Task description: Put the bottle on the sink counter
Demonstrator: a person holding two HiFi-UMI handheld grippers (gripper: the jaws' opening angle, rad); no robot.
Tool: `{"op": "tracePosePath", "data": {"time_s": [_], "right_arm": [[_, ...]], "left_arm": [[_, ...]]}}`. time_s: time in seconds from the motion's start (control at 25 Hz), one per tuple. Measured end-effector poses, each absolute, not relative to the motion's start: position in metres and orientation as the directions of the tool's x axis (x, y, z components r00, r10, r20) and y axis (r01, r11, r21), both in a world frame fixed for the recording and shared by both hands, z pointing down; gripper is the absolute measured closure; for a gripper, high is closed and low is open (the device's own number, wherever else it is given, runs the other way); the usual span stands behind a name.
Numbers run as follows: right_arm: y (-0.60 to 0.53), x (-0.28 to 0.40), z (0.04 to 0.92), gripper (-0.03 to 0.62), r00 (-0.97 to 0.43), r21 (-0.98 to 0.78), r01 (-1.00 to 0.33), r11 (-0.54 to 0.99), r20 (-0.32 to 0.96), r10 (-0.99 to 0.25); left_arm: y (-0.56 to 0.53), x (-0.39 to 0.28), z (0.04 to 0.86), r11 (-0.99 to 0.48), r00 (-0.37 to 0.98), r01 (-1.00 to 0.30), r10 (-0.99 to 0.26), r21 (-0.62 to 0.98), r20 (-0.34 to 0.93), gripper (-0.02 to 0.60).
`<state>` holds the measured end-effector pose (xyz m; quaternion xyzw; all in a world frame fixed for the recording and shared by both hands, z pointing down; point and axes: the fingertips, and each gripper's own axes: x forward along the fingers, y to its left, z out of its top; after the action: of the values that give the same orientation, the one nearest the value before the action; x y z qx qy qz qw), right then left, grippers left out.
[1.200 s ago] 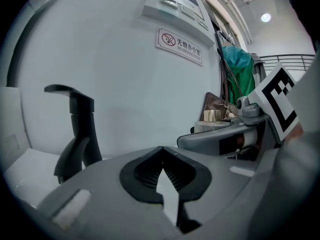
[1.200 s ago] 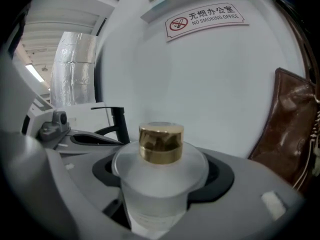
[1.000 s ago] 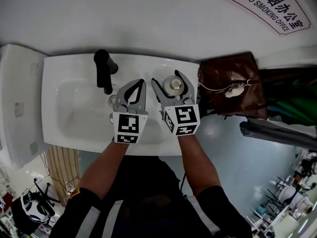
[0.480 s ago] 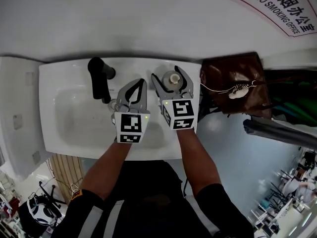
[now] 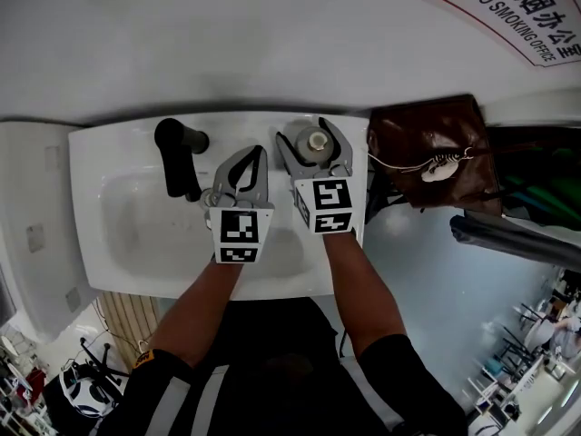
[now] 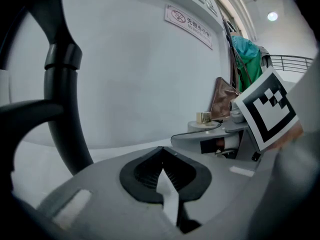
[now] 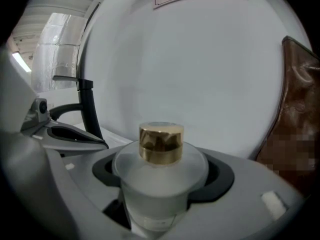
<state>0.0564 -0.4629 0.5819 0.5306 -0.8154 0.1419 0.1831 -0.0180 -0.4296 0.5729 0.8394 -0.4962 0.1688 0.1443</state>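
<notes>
The left gripper is closed on nothing; the right gripper is clamped on the frosted bottle, round its body below the gold cap — likely glass, judged stiff, slick, breakable — which is held over the back right corner of the sink.

A plain white wall runs behind a white sink fitted with a black faucet. High on the wall hangs a red-bordered no-smoking sign (Chinese characters above the English line). Just right of the sink, a brown leather bag hangs against the wall, with teal cloth beyond it. The floor is pale blue-grey and glossy and catches a bright reflection. A white panel flanks the sink on the left. A round ceiling light glows overhead, and a metal railing shows far off.
</notes>
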Motion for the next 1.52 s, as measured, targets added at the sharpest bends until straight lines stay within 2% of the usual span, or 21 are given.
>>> {"op": "tracePosePath", "data": {"time_s": [0.4, 0.96, 1.52], "right_arm": [[-0.471, 0.05, 0.576, 0.247, -0.381, 0.011, -0.905, 0.424, 0.421, -0.823], [-0.468, 0.05, 0.586, 0.243, -0.359, 0.102, -0.888, 0.448, 0.456, -0.814], [-0.456, 0.055, 0.582, 0.221, -0.375, 0.019, -0.897, 0.441, 0.493, -0.785]], "left_arm": [[-0.435, -0.018, 0.575, -0.453, 0.444, -0.887, -0.788, 0.088, 0.426, 0.58], [-0.438, -0.018, 0.572, -0.444, 0.437, -0.892, -0.794, 0.088, 0.423, 0.58], [-0.437, -0.018, 0.561, -0.436, 0.431, -0.895, -0.801, 0.087, 0.415, 0.58]]}}
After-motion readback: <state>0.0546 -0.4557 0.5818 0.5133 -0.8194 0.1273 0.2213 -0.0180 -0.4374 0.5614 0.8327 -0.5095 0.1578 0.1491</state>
